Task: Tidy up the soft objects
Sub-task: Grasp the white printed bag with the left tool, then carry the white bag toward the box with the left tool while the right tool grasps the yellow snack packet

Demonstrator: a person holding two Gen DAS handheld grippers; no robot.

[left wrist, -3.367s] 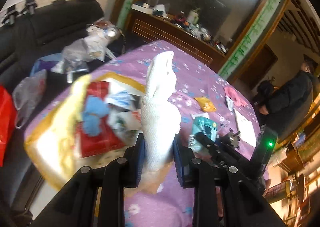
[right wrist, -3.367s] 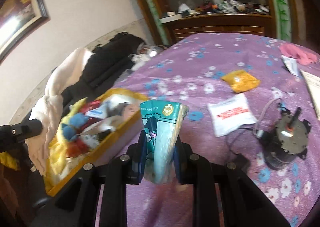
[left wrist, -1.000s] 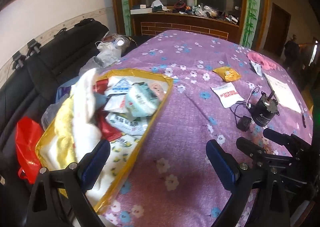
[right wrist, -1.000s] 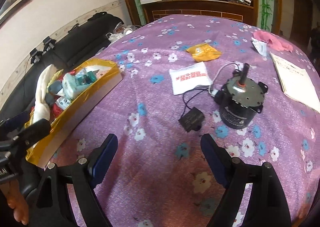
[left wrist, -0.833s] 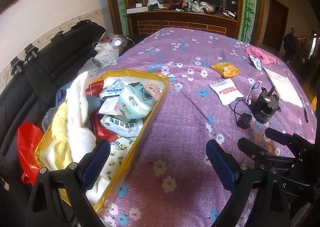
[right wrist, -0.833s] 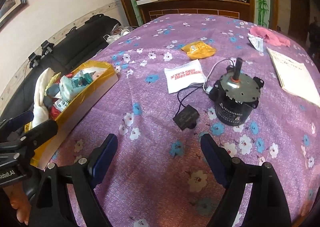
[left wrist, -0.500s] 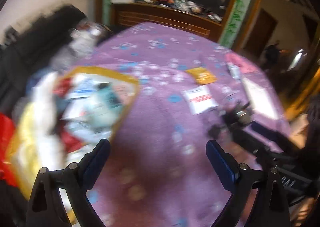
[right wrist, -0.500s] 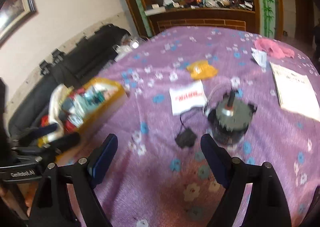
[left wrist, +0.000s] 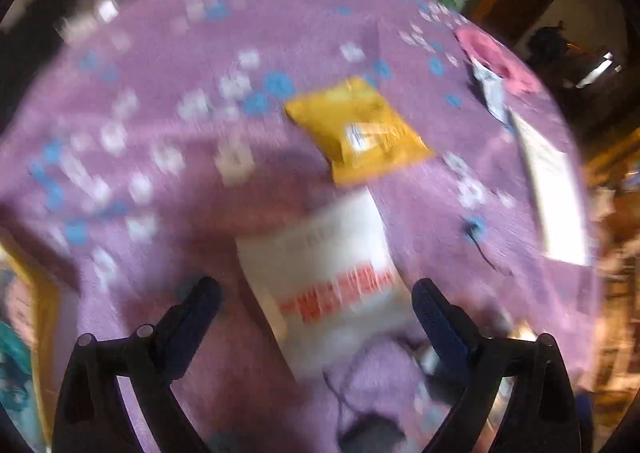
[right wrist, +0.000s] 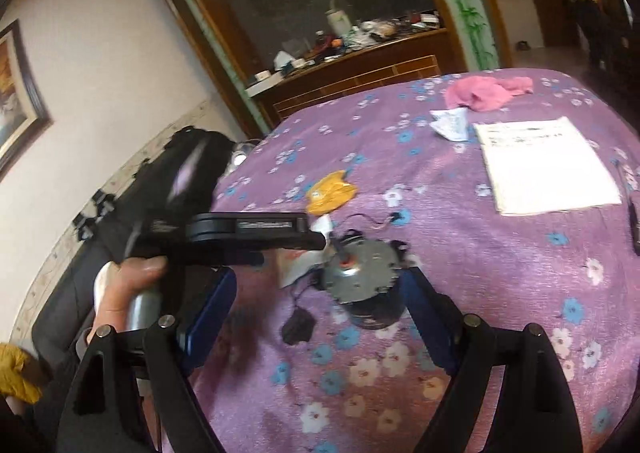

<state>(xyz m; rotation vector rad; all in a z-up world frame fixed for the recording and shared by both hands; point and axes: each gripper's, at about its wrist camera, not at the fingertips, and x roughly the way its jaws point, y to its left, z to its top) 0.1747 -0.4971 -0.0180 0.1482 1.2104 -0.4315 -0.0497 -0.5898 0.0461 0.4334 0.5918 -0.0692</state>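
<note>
In the blurred left wrist view, my left gripper [left wrist: 316,305] is open just above a white packet with red print [left wrist: 332,273] that lies between its fingers on the purple flowered tablecloth [left wrist: 160,181]. A yellow packet [left wrist: 356,129] lies just beyond it. The yellow tray's edge [left wrist: 40,313] shows at the far left. In the right wrist view, my right gripper [right wrist: 316,313] is open and holds nothing, over the cloth near a grey motor [right wrist: 364,273]. The left gripper's body [right wrist: 240,237], held by a hand [right wrist: 128,285], reaches across toward the yellow packet [right wrist: 330,191] and partly hides the white packet [right wrist: 308,261].
A pink cloth [right wrist: 484,91], a small white wrapper [right wrist: 450,123] and a white paper sheet [right wrist: 544,165] lie at the table's far right. The motor's black plug [right wrist: 298,327] and cable rest on the cloth. A black sofa [right wrist: 180,173] and a cluttered wooden sideboard [right wrist: 352,65] stand behind.
The left gripper has swung right, away from the tray, and down over the white packet. The right gripper has lifted and tilted up toward the far side of the table.
</note>
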